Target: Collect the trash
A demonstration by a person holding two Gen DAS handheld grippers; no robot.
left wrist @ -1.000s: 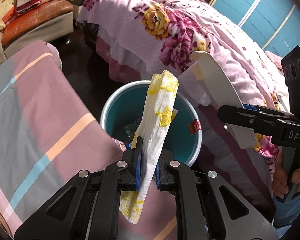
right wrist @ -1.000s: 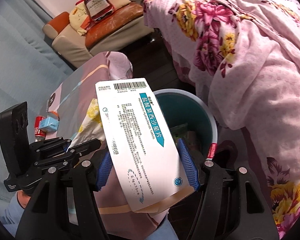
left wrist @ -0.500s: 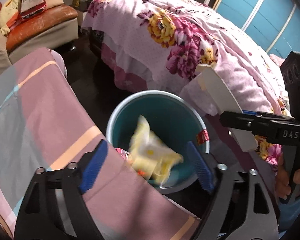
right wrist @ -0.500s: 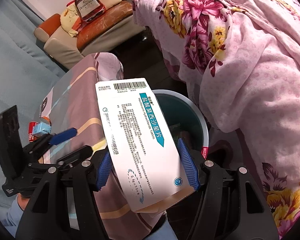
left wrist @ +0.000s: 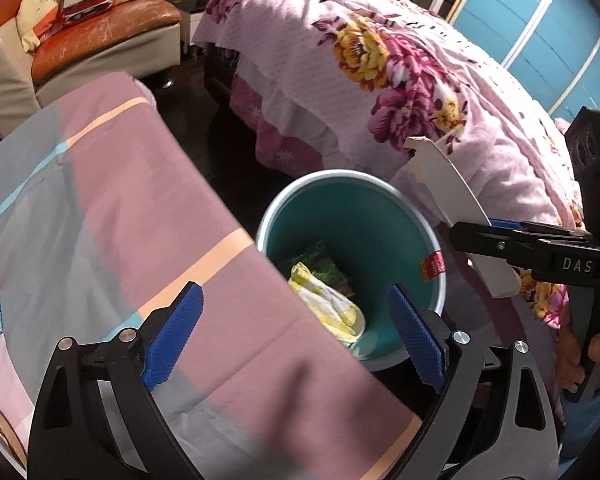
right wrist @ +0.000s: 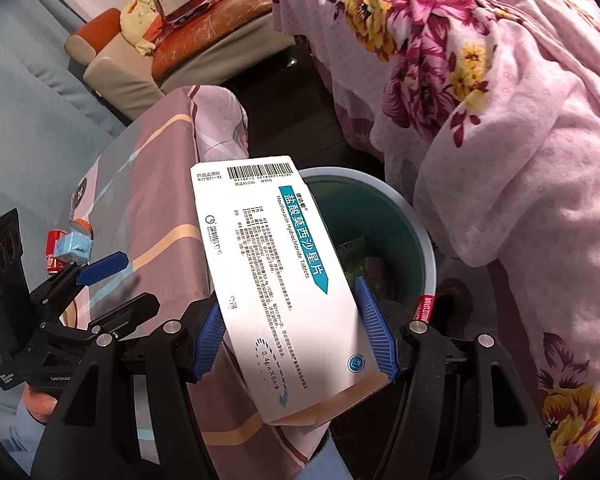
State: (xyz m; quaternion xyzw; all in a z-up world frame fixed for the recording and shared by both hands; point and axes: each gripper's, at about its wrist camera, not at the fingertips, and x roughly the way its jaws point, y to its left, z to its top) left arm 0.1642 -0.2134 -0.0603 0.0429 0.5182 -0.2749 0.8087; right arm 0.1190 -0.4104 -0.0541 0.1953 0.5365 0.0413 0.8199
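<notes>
A teal bin (left wrist: 380, 216) with a pale rim stands on the dark floor between the table and the bed; it also shows in the right wrist view (right wrist: 416, 236). A yellow-and-white tissue (left wrist: 328, 304) lies inside it with a green wrapper (left wrist: 320, 264). My left gripper (left wrist: 296, 340) is open and empty above the table edge, beside the bin. My right gripper (right wrist: 292, 336) is shut on a white medicine box (right wrist: 276, 272) and holds it over the bin's near side. The box (left wrist: 460, 216) also shows in the left wrist view.
A striped pink and grey cloth covers the table (left wrist: 112, 216). A red can (right wrist: 56, 252) and a light blue pack (right wrist: 74, 246) lie on its far side. A floral pink bed (left wrist: 380, 72) is close behind the bin. A sofa (left wrist: 100, 36) stands farther back.
My left gripper opened and the yellow-and-white tissue dropped into the bin. The left gripper then drew back a little. The right gripper kept hold of the medicine box.
</notes>
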